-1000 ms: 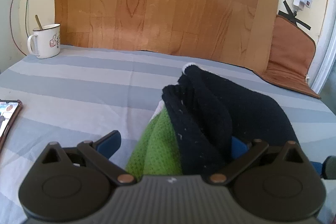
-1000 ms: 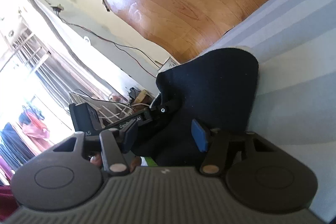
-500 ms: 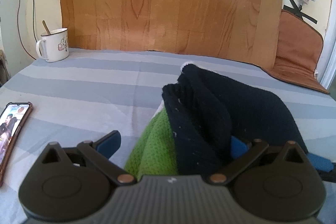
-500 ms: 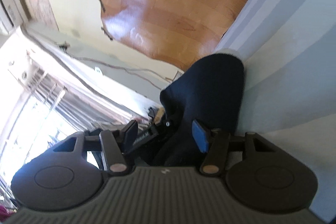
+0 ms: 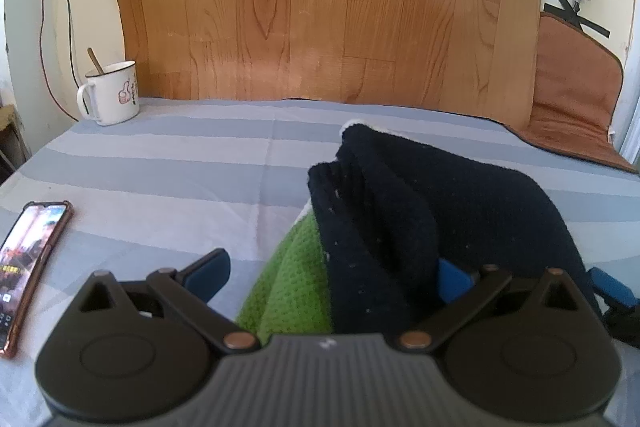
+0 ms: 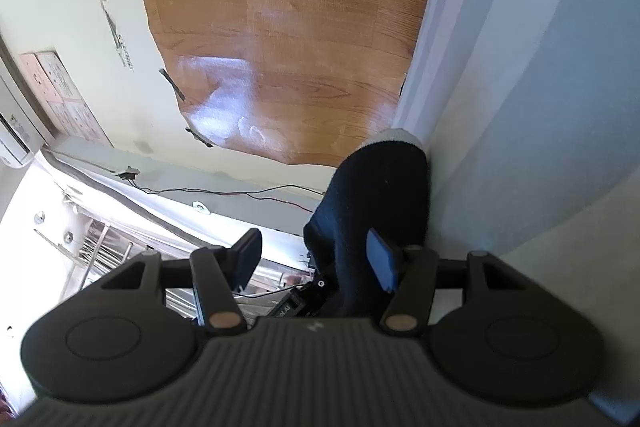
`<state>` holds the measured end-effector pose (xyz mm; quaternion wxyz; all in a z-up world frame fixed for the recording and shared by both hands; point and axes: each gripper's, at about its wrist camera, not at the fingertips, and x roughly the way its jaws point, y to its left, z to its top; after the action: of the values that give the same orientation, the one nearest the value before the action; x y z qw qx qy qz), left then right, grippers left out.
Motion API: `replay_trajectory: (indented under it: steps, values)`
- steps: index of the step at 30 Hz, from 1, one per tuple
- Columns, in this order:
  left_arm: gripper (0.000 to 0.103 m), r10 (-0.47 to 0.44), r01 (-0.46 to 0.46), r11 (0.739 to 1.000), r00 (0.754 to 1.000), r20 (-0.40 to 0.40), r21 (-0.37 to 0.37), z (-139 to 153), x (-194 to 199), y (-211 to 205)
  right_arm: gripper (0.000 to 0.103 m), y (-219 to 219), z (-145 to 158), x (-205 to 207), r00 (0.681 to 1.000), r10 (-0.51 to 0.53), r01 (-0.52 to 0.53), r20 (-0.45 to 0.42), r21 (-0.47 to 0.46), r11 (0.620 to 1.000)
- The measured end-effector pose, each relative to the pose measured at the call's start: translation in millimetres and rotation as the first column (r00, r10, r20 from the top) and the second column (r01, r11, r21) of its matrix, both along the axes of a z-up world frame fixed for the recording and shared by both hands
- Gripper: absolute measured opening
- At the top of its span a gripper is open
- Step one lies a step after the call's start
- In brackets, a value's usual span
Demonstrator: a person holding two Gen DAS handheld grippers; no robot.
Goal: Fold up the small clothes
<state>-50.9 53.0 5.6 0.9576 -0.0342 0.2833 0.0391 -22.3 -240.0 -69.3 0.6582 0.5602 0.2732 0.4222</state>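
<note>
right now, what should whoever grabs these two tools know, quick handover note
Left tool: jaws wide apart, the dark navy garment with its green part bunched between them, not visibly pinched.
Right tool: rolled on its side, jaws apart around the same garment's edge, no clear pinch.
Garment lies heaped on the striped sheet; phone and mug off to the left.
Done: garment gathered, roughly doubled.
Left: flatten it, finish the fold, square the edges.
</note>
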Motion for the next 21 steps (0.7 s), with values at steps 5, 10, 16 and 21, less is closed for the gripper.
replay_trajectory:
  steps: [5, 10, 16, 21]
  values:
    - [0.103, 0.010, -0.010, 1.000, 1.000, -0.004, 0.012, 0.9, 0.2, -1.6, 0.061, -1.4, -1.7, -0.9, 1.000, 0.000, 0.000, 0.001, -0.001, 1.000]
    - [0.103, 0.016, -0.016, 1.000, 1.000, -0.008, 0.021, 1.6, -0.3, -3.5, 0.061, -0.7, -1.3, -0.8, 1.000, -0.002, 0.002, 0.001, -0.002, 1.000]
    - [0.103, 0.021, -0.021, 0.999, 1.000, -0.015, 0.031, 3.3, -1.7, -5.3, 0.061, -0.3, -1.1, -0.9, 1.000, -0.001, 0.001, 0.002, -0.002, 1.000]
    - [0.103, 0.023, -0.022, 0.999, 1.000, -0.021, 0.046, 3.7, -5.4, -8.0, 0.061, -2.1, -2.3, -1.0, 1.000, -0.001, 0.001, 0.002, -0.001, 1.000]
